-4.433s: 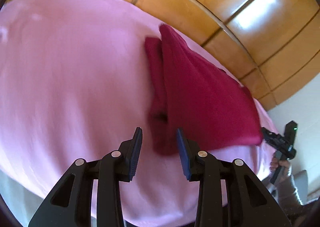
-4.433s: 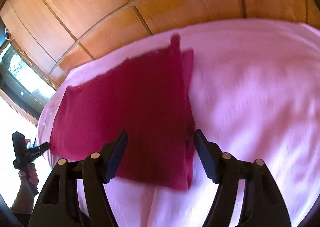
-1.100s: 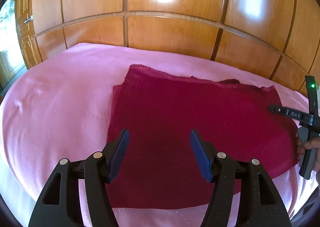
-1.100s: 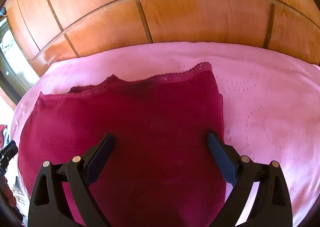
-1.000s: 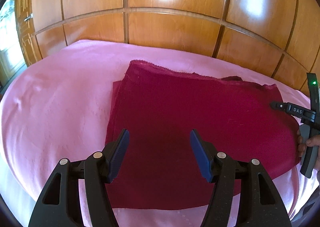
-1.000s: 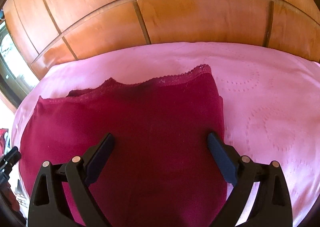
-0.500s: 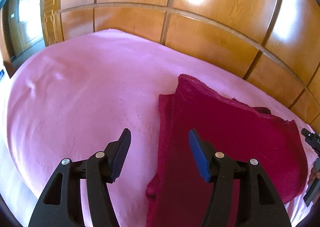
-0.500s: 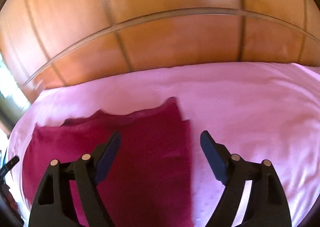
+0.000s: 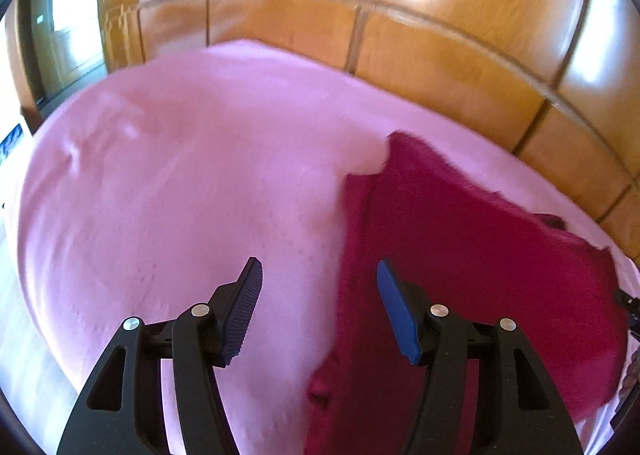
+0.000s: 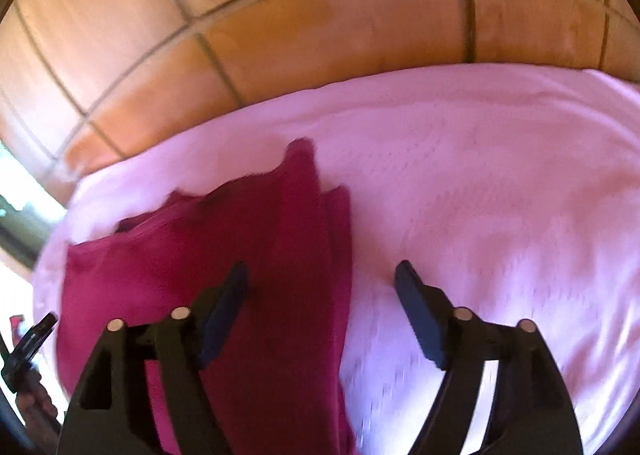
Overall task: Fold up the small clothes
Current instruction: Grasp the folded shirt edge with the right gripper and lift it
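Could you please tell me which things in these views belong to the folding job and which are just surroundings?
Part of the job:
- dark red garment, lying flat on the bed
- left gripper, open
- right gripper, open

Just there:
- pink bedspread
- wooden panelled wall

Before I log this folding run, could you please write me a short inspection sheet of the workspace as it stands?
Surface: pink bedspread, soft, lightly rumpled.
Job's things: dark red garment lies folded on the bedspread, a lower layer showing along one side.
Clutter: nothing seen.
Grippers: left tool open, straddling the garment's edge, holding nothing; right tool open, holding nothing.
Cables: nothing seen.
Surroundings: wooden panel wall behind the bed; a window at the far left of the left wrist view.
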Demonstrator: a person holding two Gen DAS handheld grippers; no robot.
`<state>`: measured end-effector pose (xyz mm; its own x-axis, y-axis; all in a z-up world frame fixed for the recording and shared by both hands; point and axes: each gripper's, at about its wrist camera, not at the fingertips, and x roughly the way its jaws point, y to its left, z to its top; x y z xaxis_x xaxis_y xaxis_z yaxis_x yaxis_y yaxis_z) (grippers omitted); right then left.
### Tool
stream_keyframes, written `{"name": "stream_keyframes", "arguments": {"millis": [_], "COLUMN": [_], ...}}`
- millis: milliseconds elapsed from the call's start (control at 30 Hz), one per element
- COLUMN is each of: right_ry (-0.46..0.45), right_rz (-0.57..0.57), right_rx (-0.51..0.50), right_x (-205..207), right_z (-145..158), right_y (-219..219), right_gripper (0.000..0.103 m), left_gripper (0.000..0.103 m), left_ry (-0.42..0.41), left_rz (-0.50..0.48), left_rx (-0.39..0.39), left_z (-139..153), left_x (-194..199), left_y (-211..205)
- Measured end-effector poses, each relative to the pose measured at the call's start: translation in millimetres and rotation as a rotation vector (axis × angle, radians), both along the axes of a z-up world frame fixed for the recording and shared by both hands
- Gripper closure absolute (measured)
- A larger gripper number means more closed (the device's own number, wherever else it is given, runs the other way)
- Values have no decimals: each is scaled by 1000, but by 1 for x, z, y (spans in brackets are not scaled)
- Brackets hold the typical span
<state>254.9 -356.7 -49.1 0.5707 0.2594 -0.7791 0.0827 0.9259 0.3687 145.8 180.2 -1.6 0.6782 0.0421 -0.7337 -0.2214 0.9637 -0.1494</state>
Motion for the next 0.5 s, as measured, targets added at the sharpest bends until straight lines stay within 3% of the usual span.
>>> {"name": "stream_keyframes", "arguments": {"millis": [133,400,500], "right_ry": [4,19,31], "right_rz": [46,77,95], "right_rx": [119,179,162], "right_x": [-29,-64,-67], "right_z": [-4,-7,-5], "right_y": [-3,8,15], "right_gripper": [26,27,46], "left_gripper": [44,44,44], "left_ry": [-51,-17,11], "left_rz": [-87,-272,-327], "left_rx": [-31,-65,-63], "left_z": [13,-2,-10], "left_x": [-21,-34,-31], "left_y": [-23,-78,-93]}}
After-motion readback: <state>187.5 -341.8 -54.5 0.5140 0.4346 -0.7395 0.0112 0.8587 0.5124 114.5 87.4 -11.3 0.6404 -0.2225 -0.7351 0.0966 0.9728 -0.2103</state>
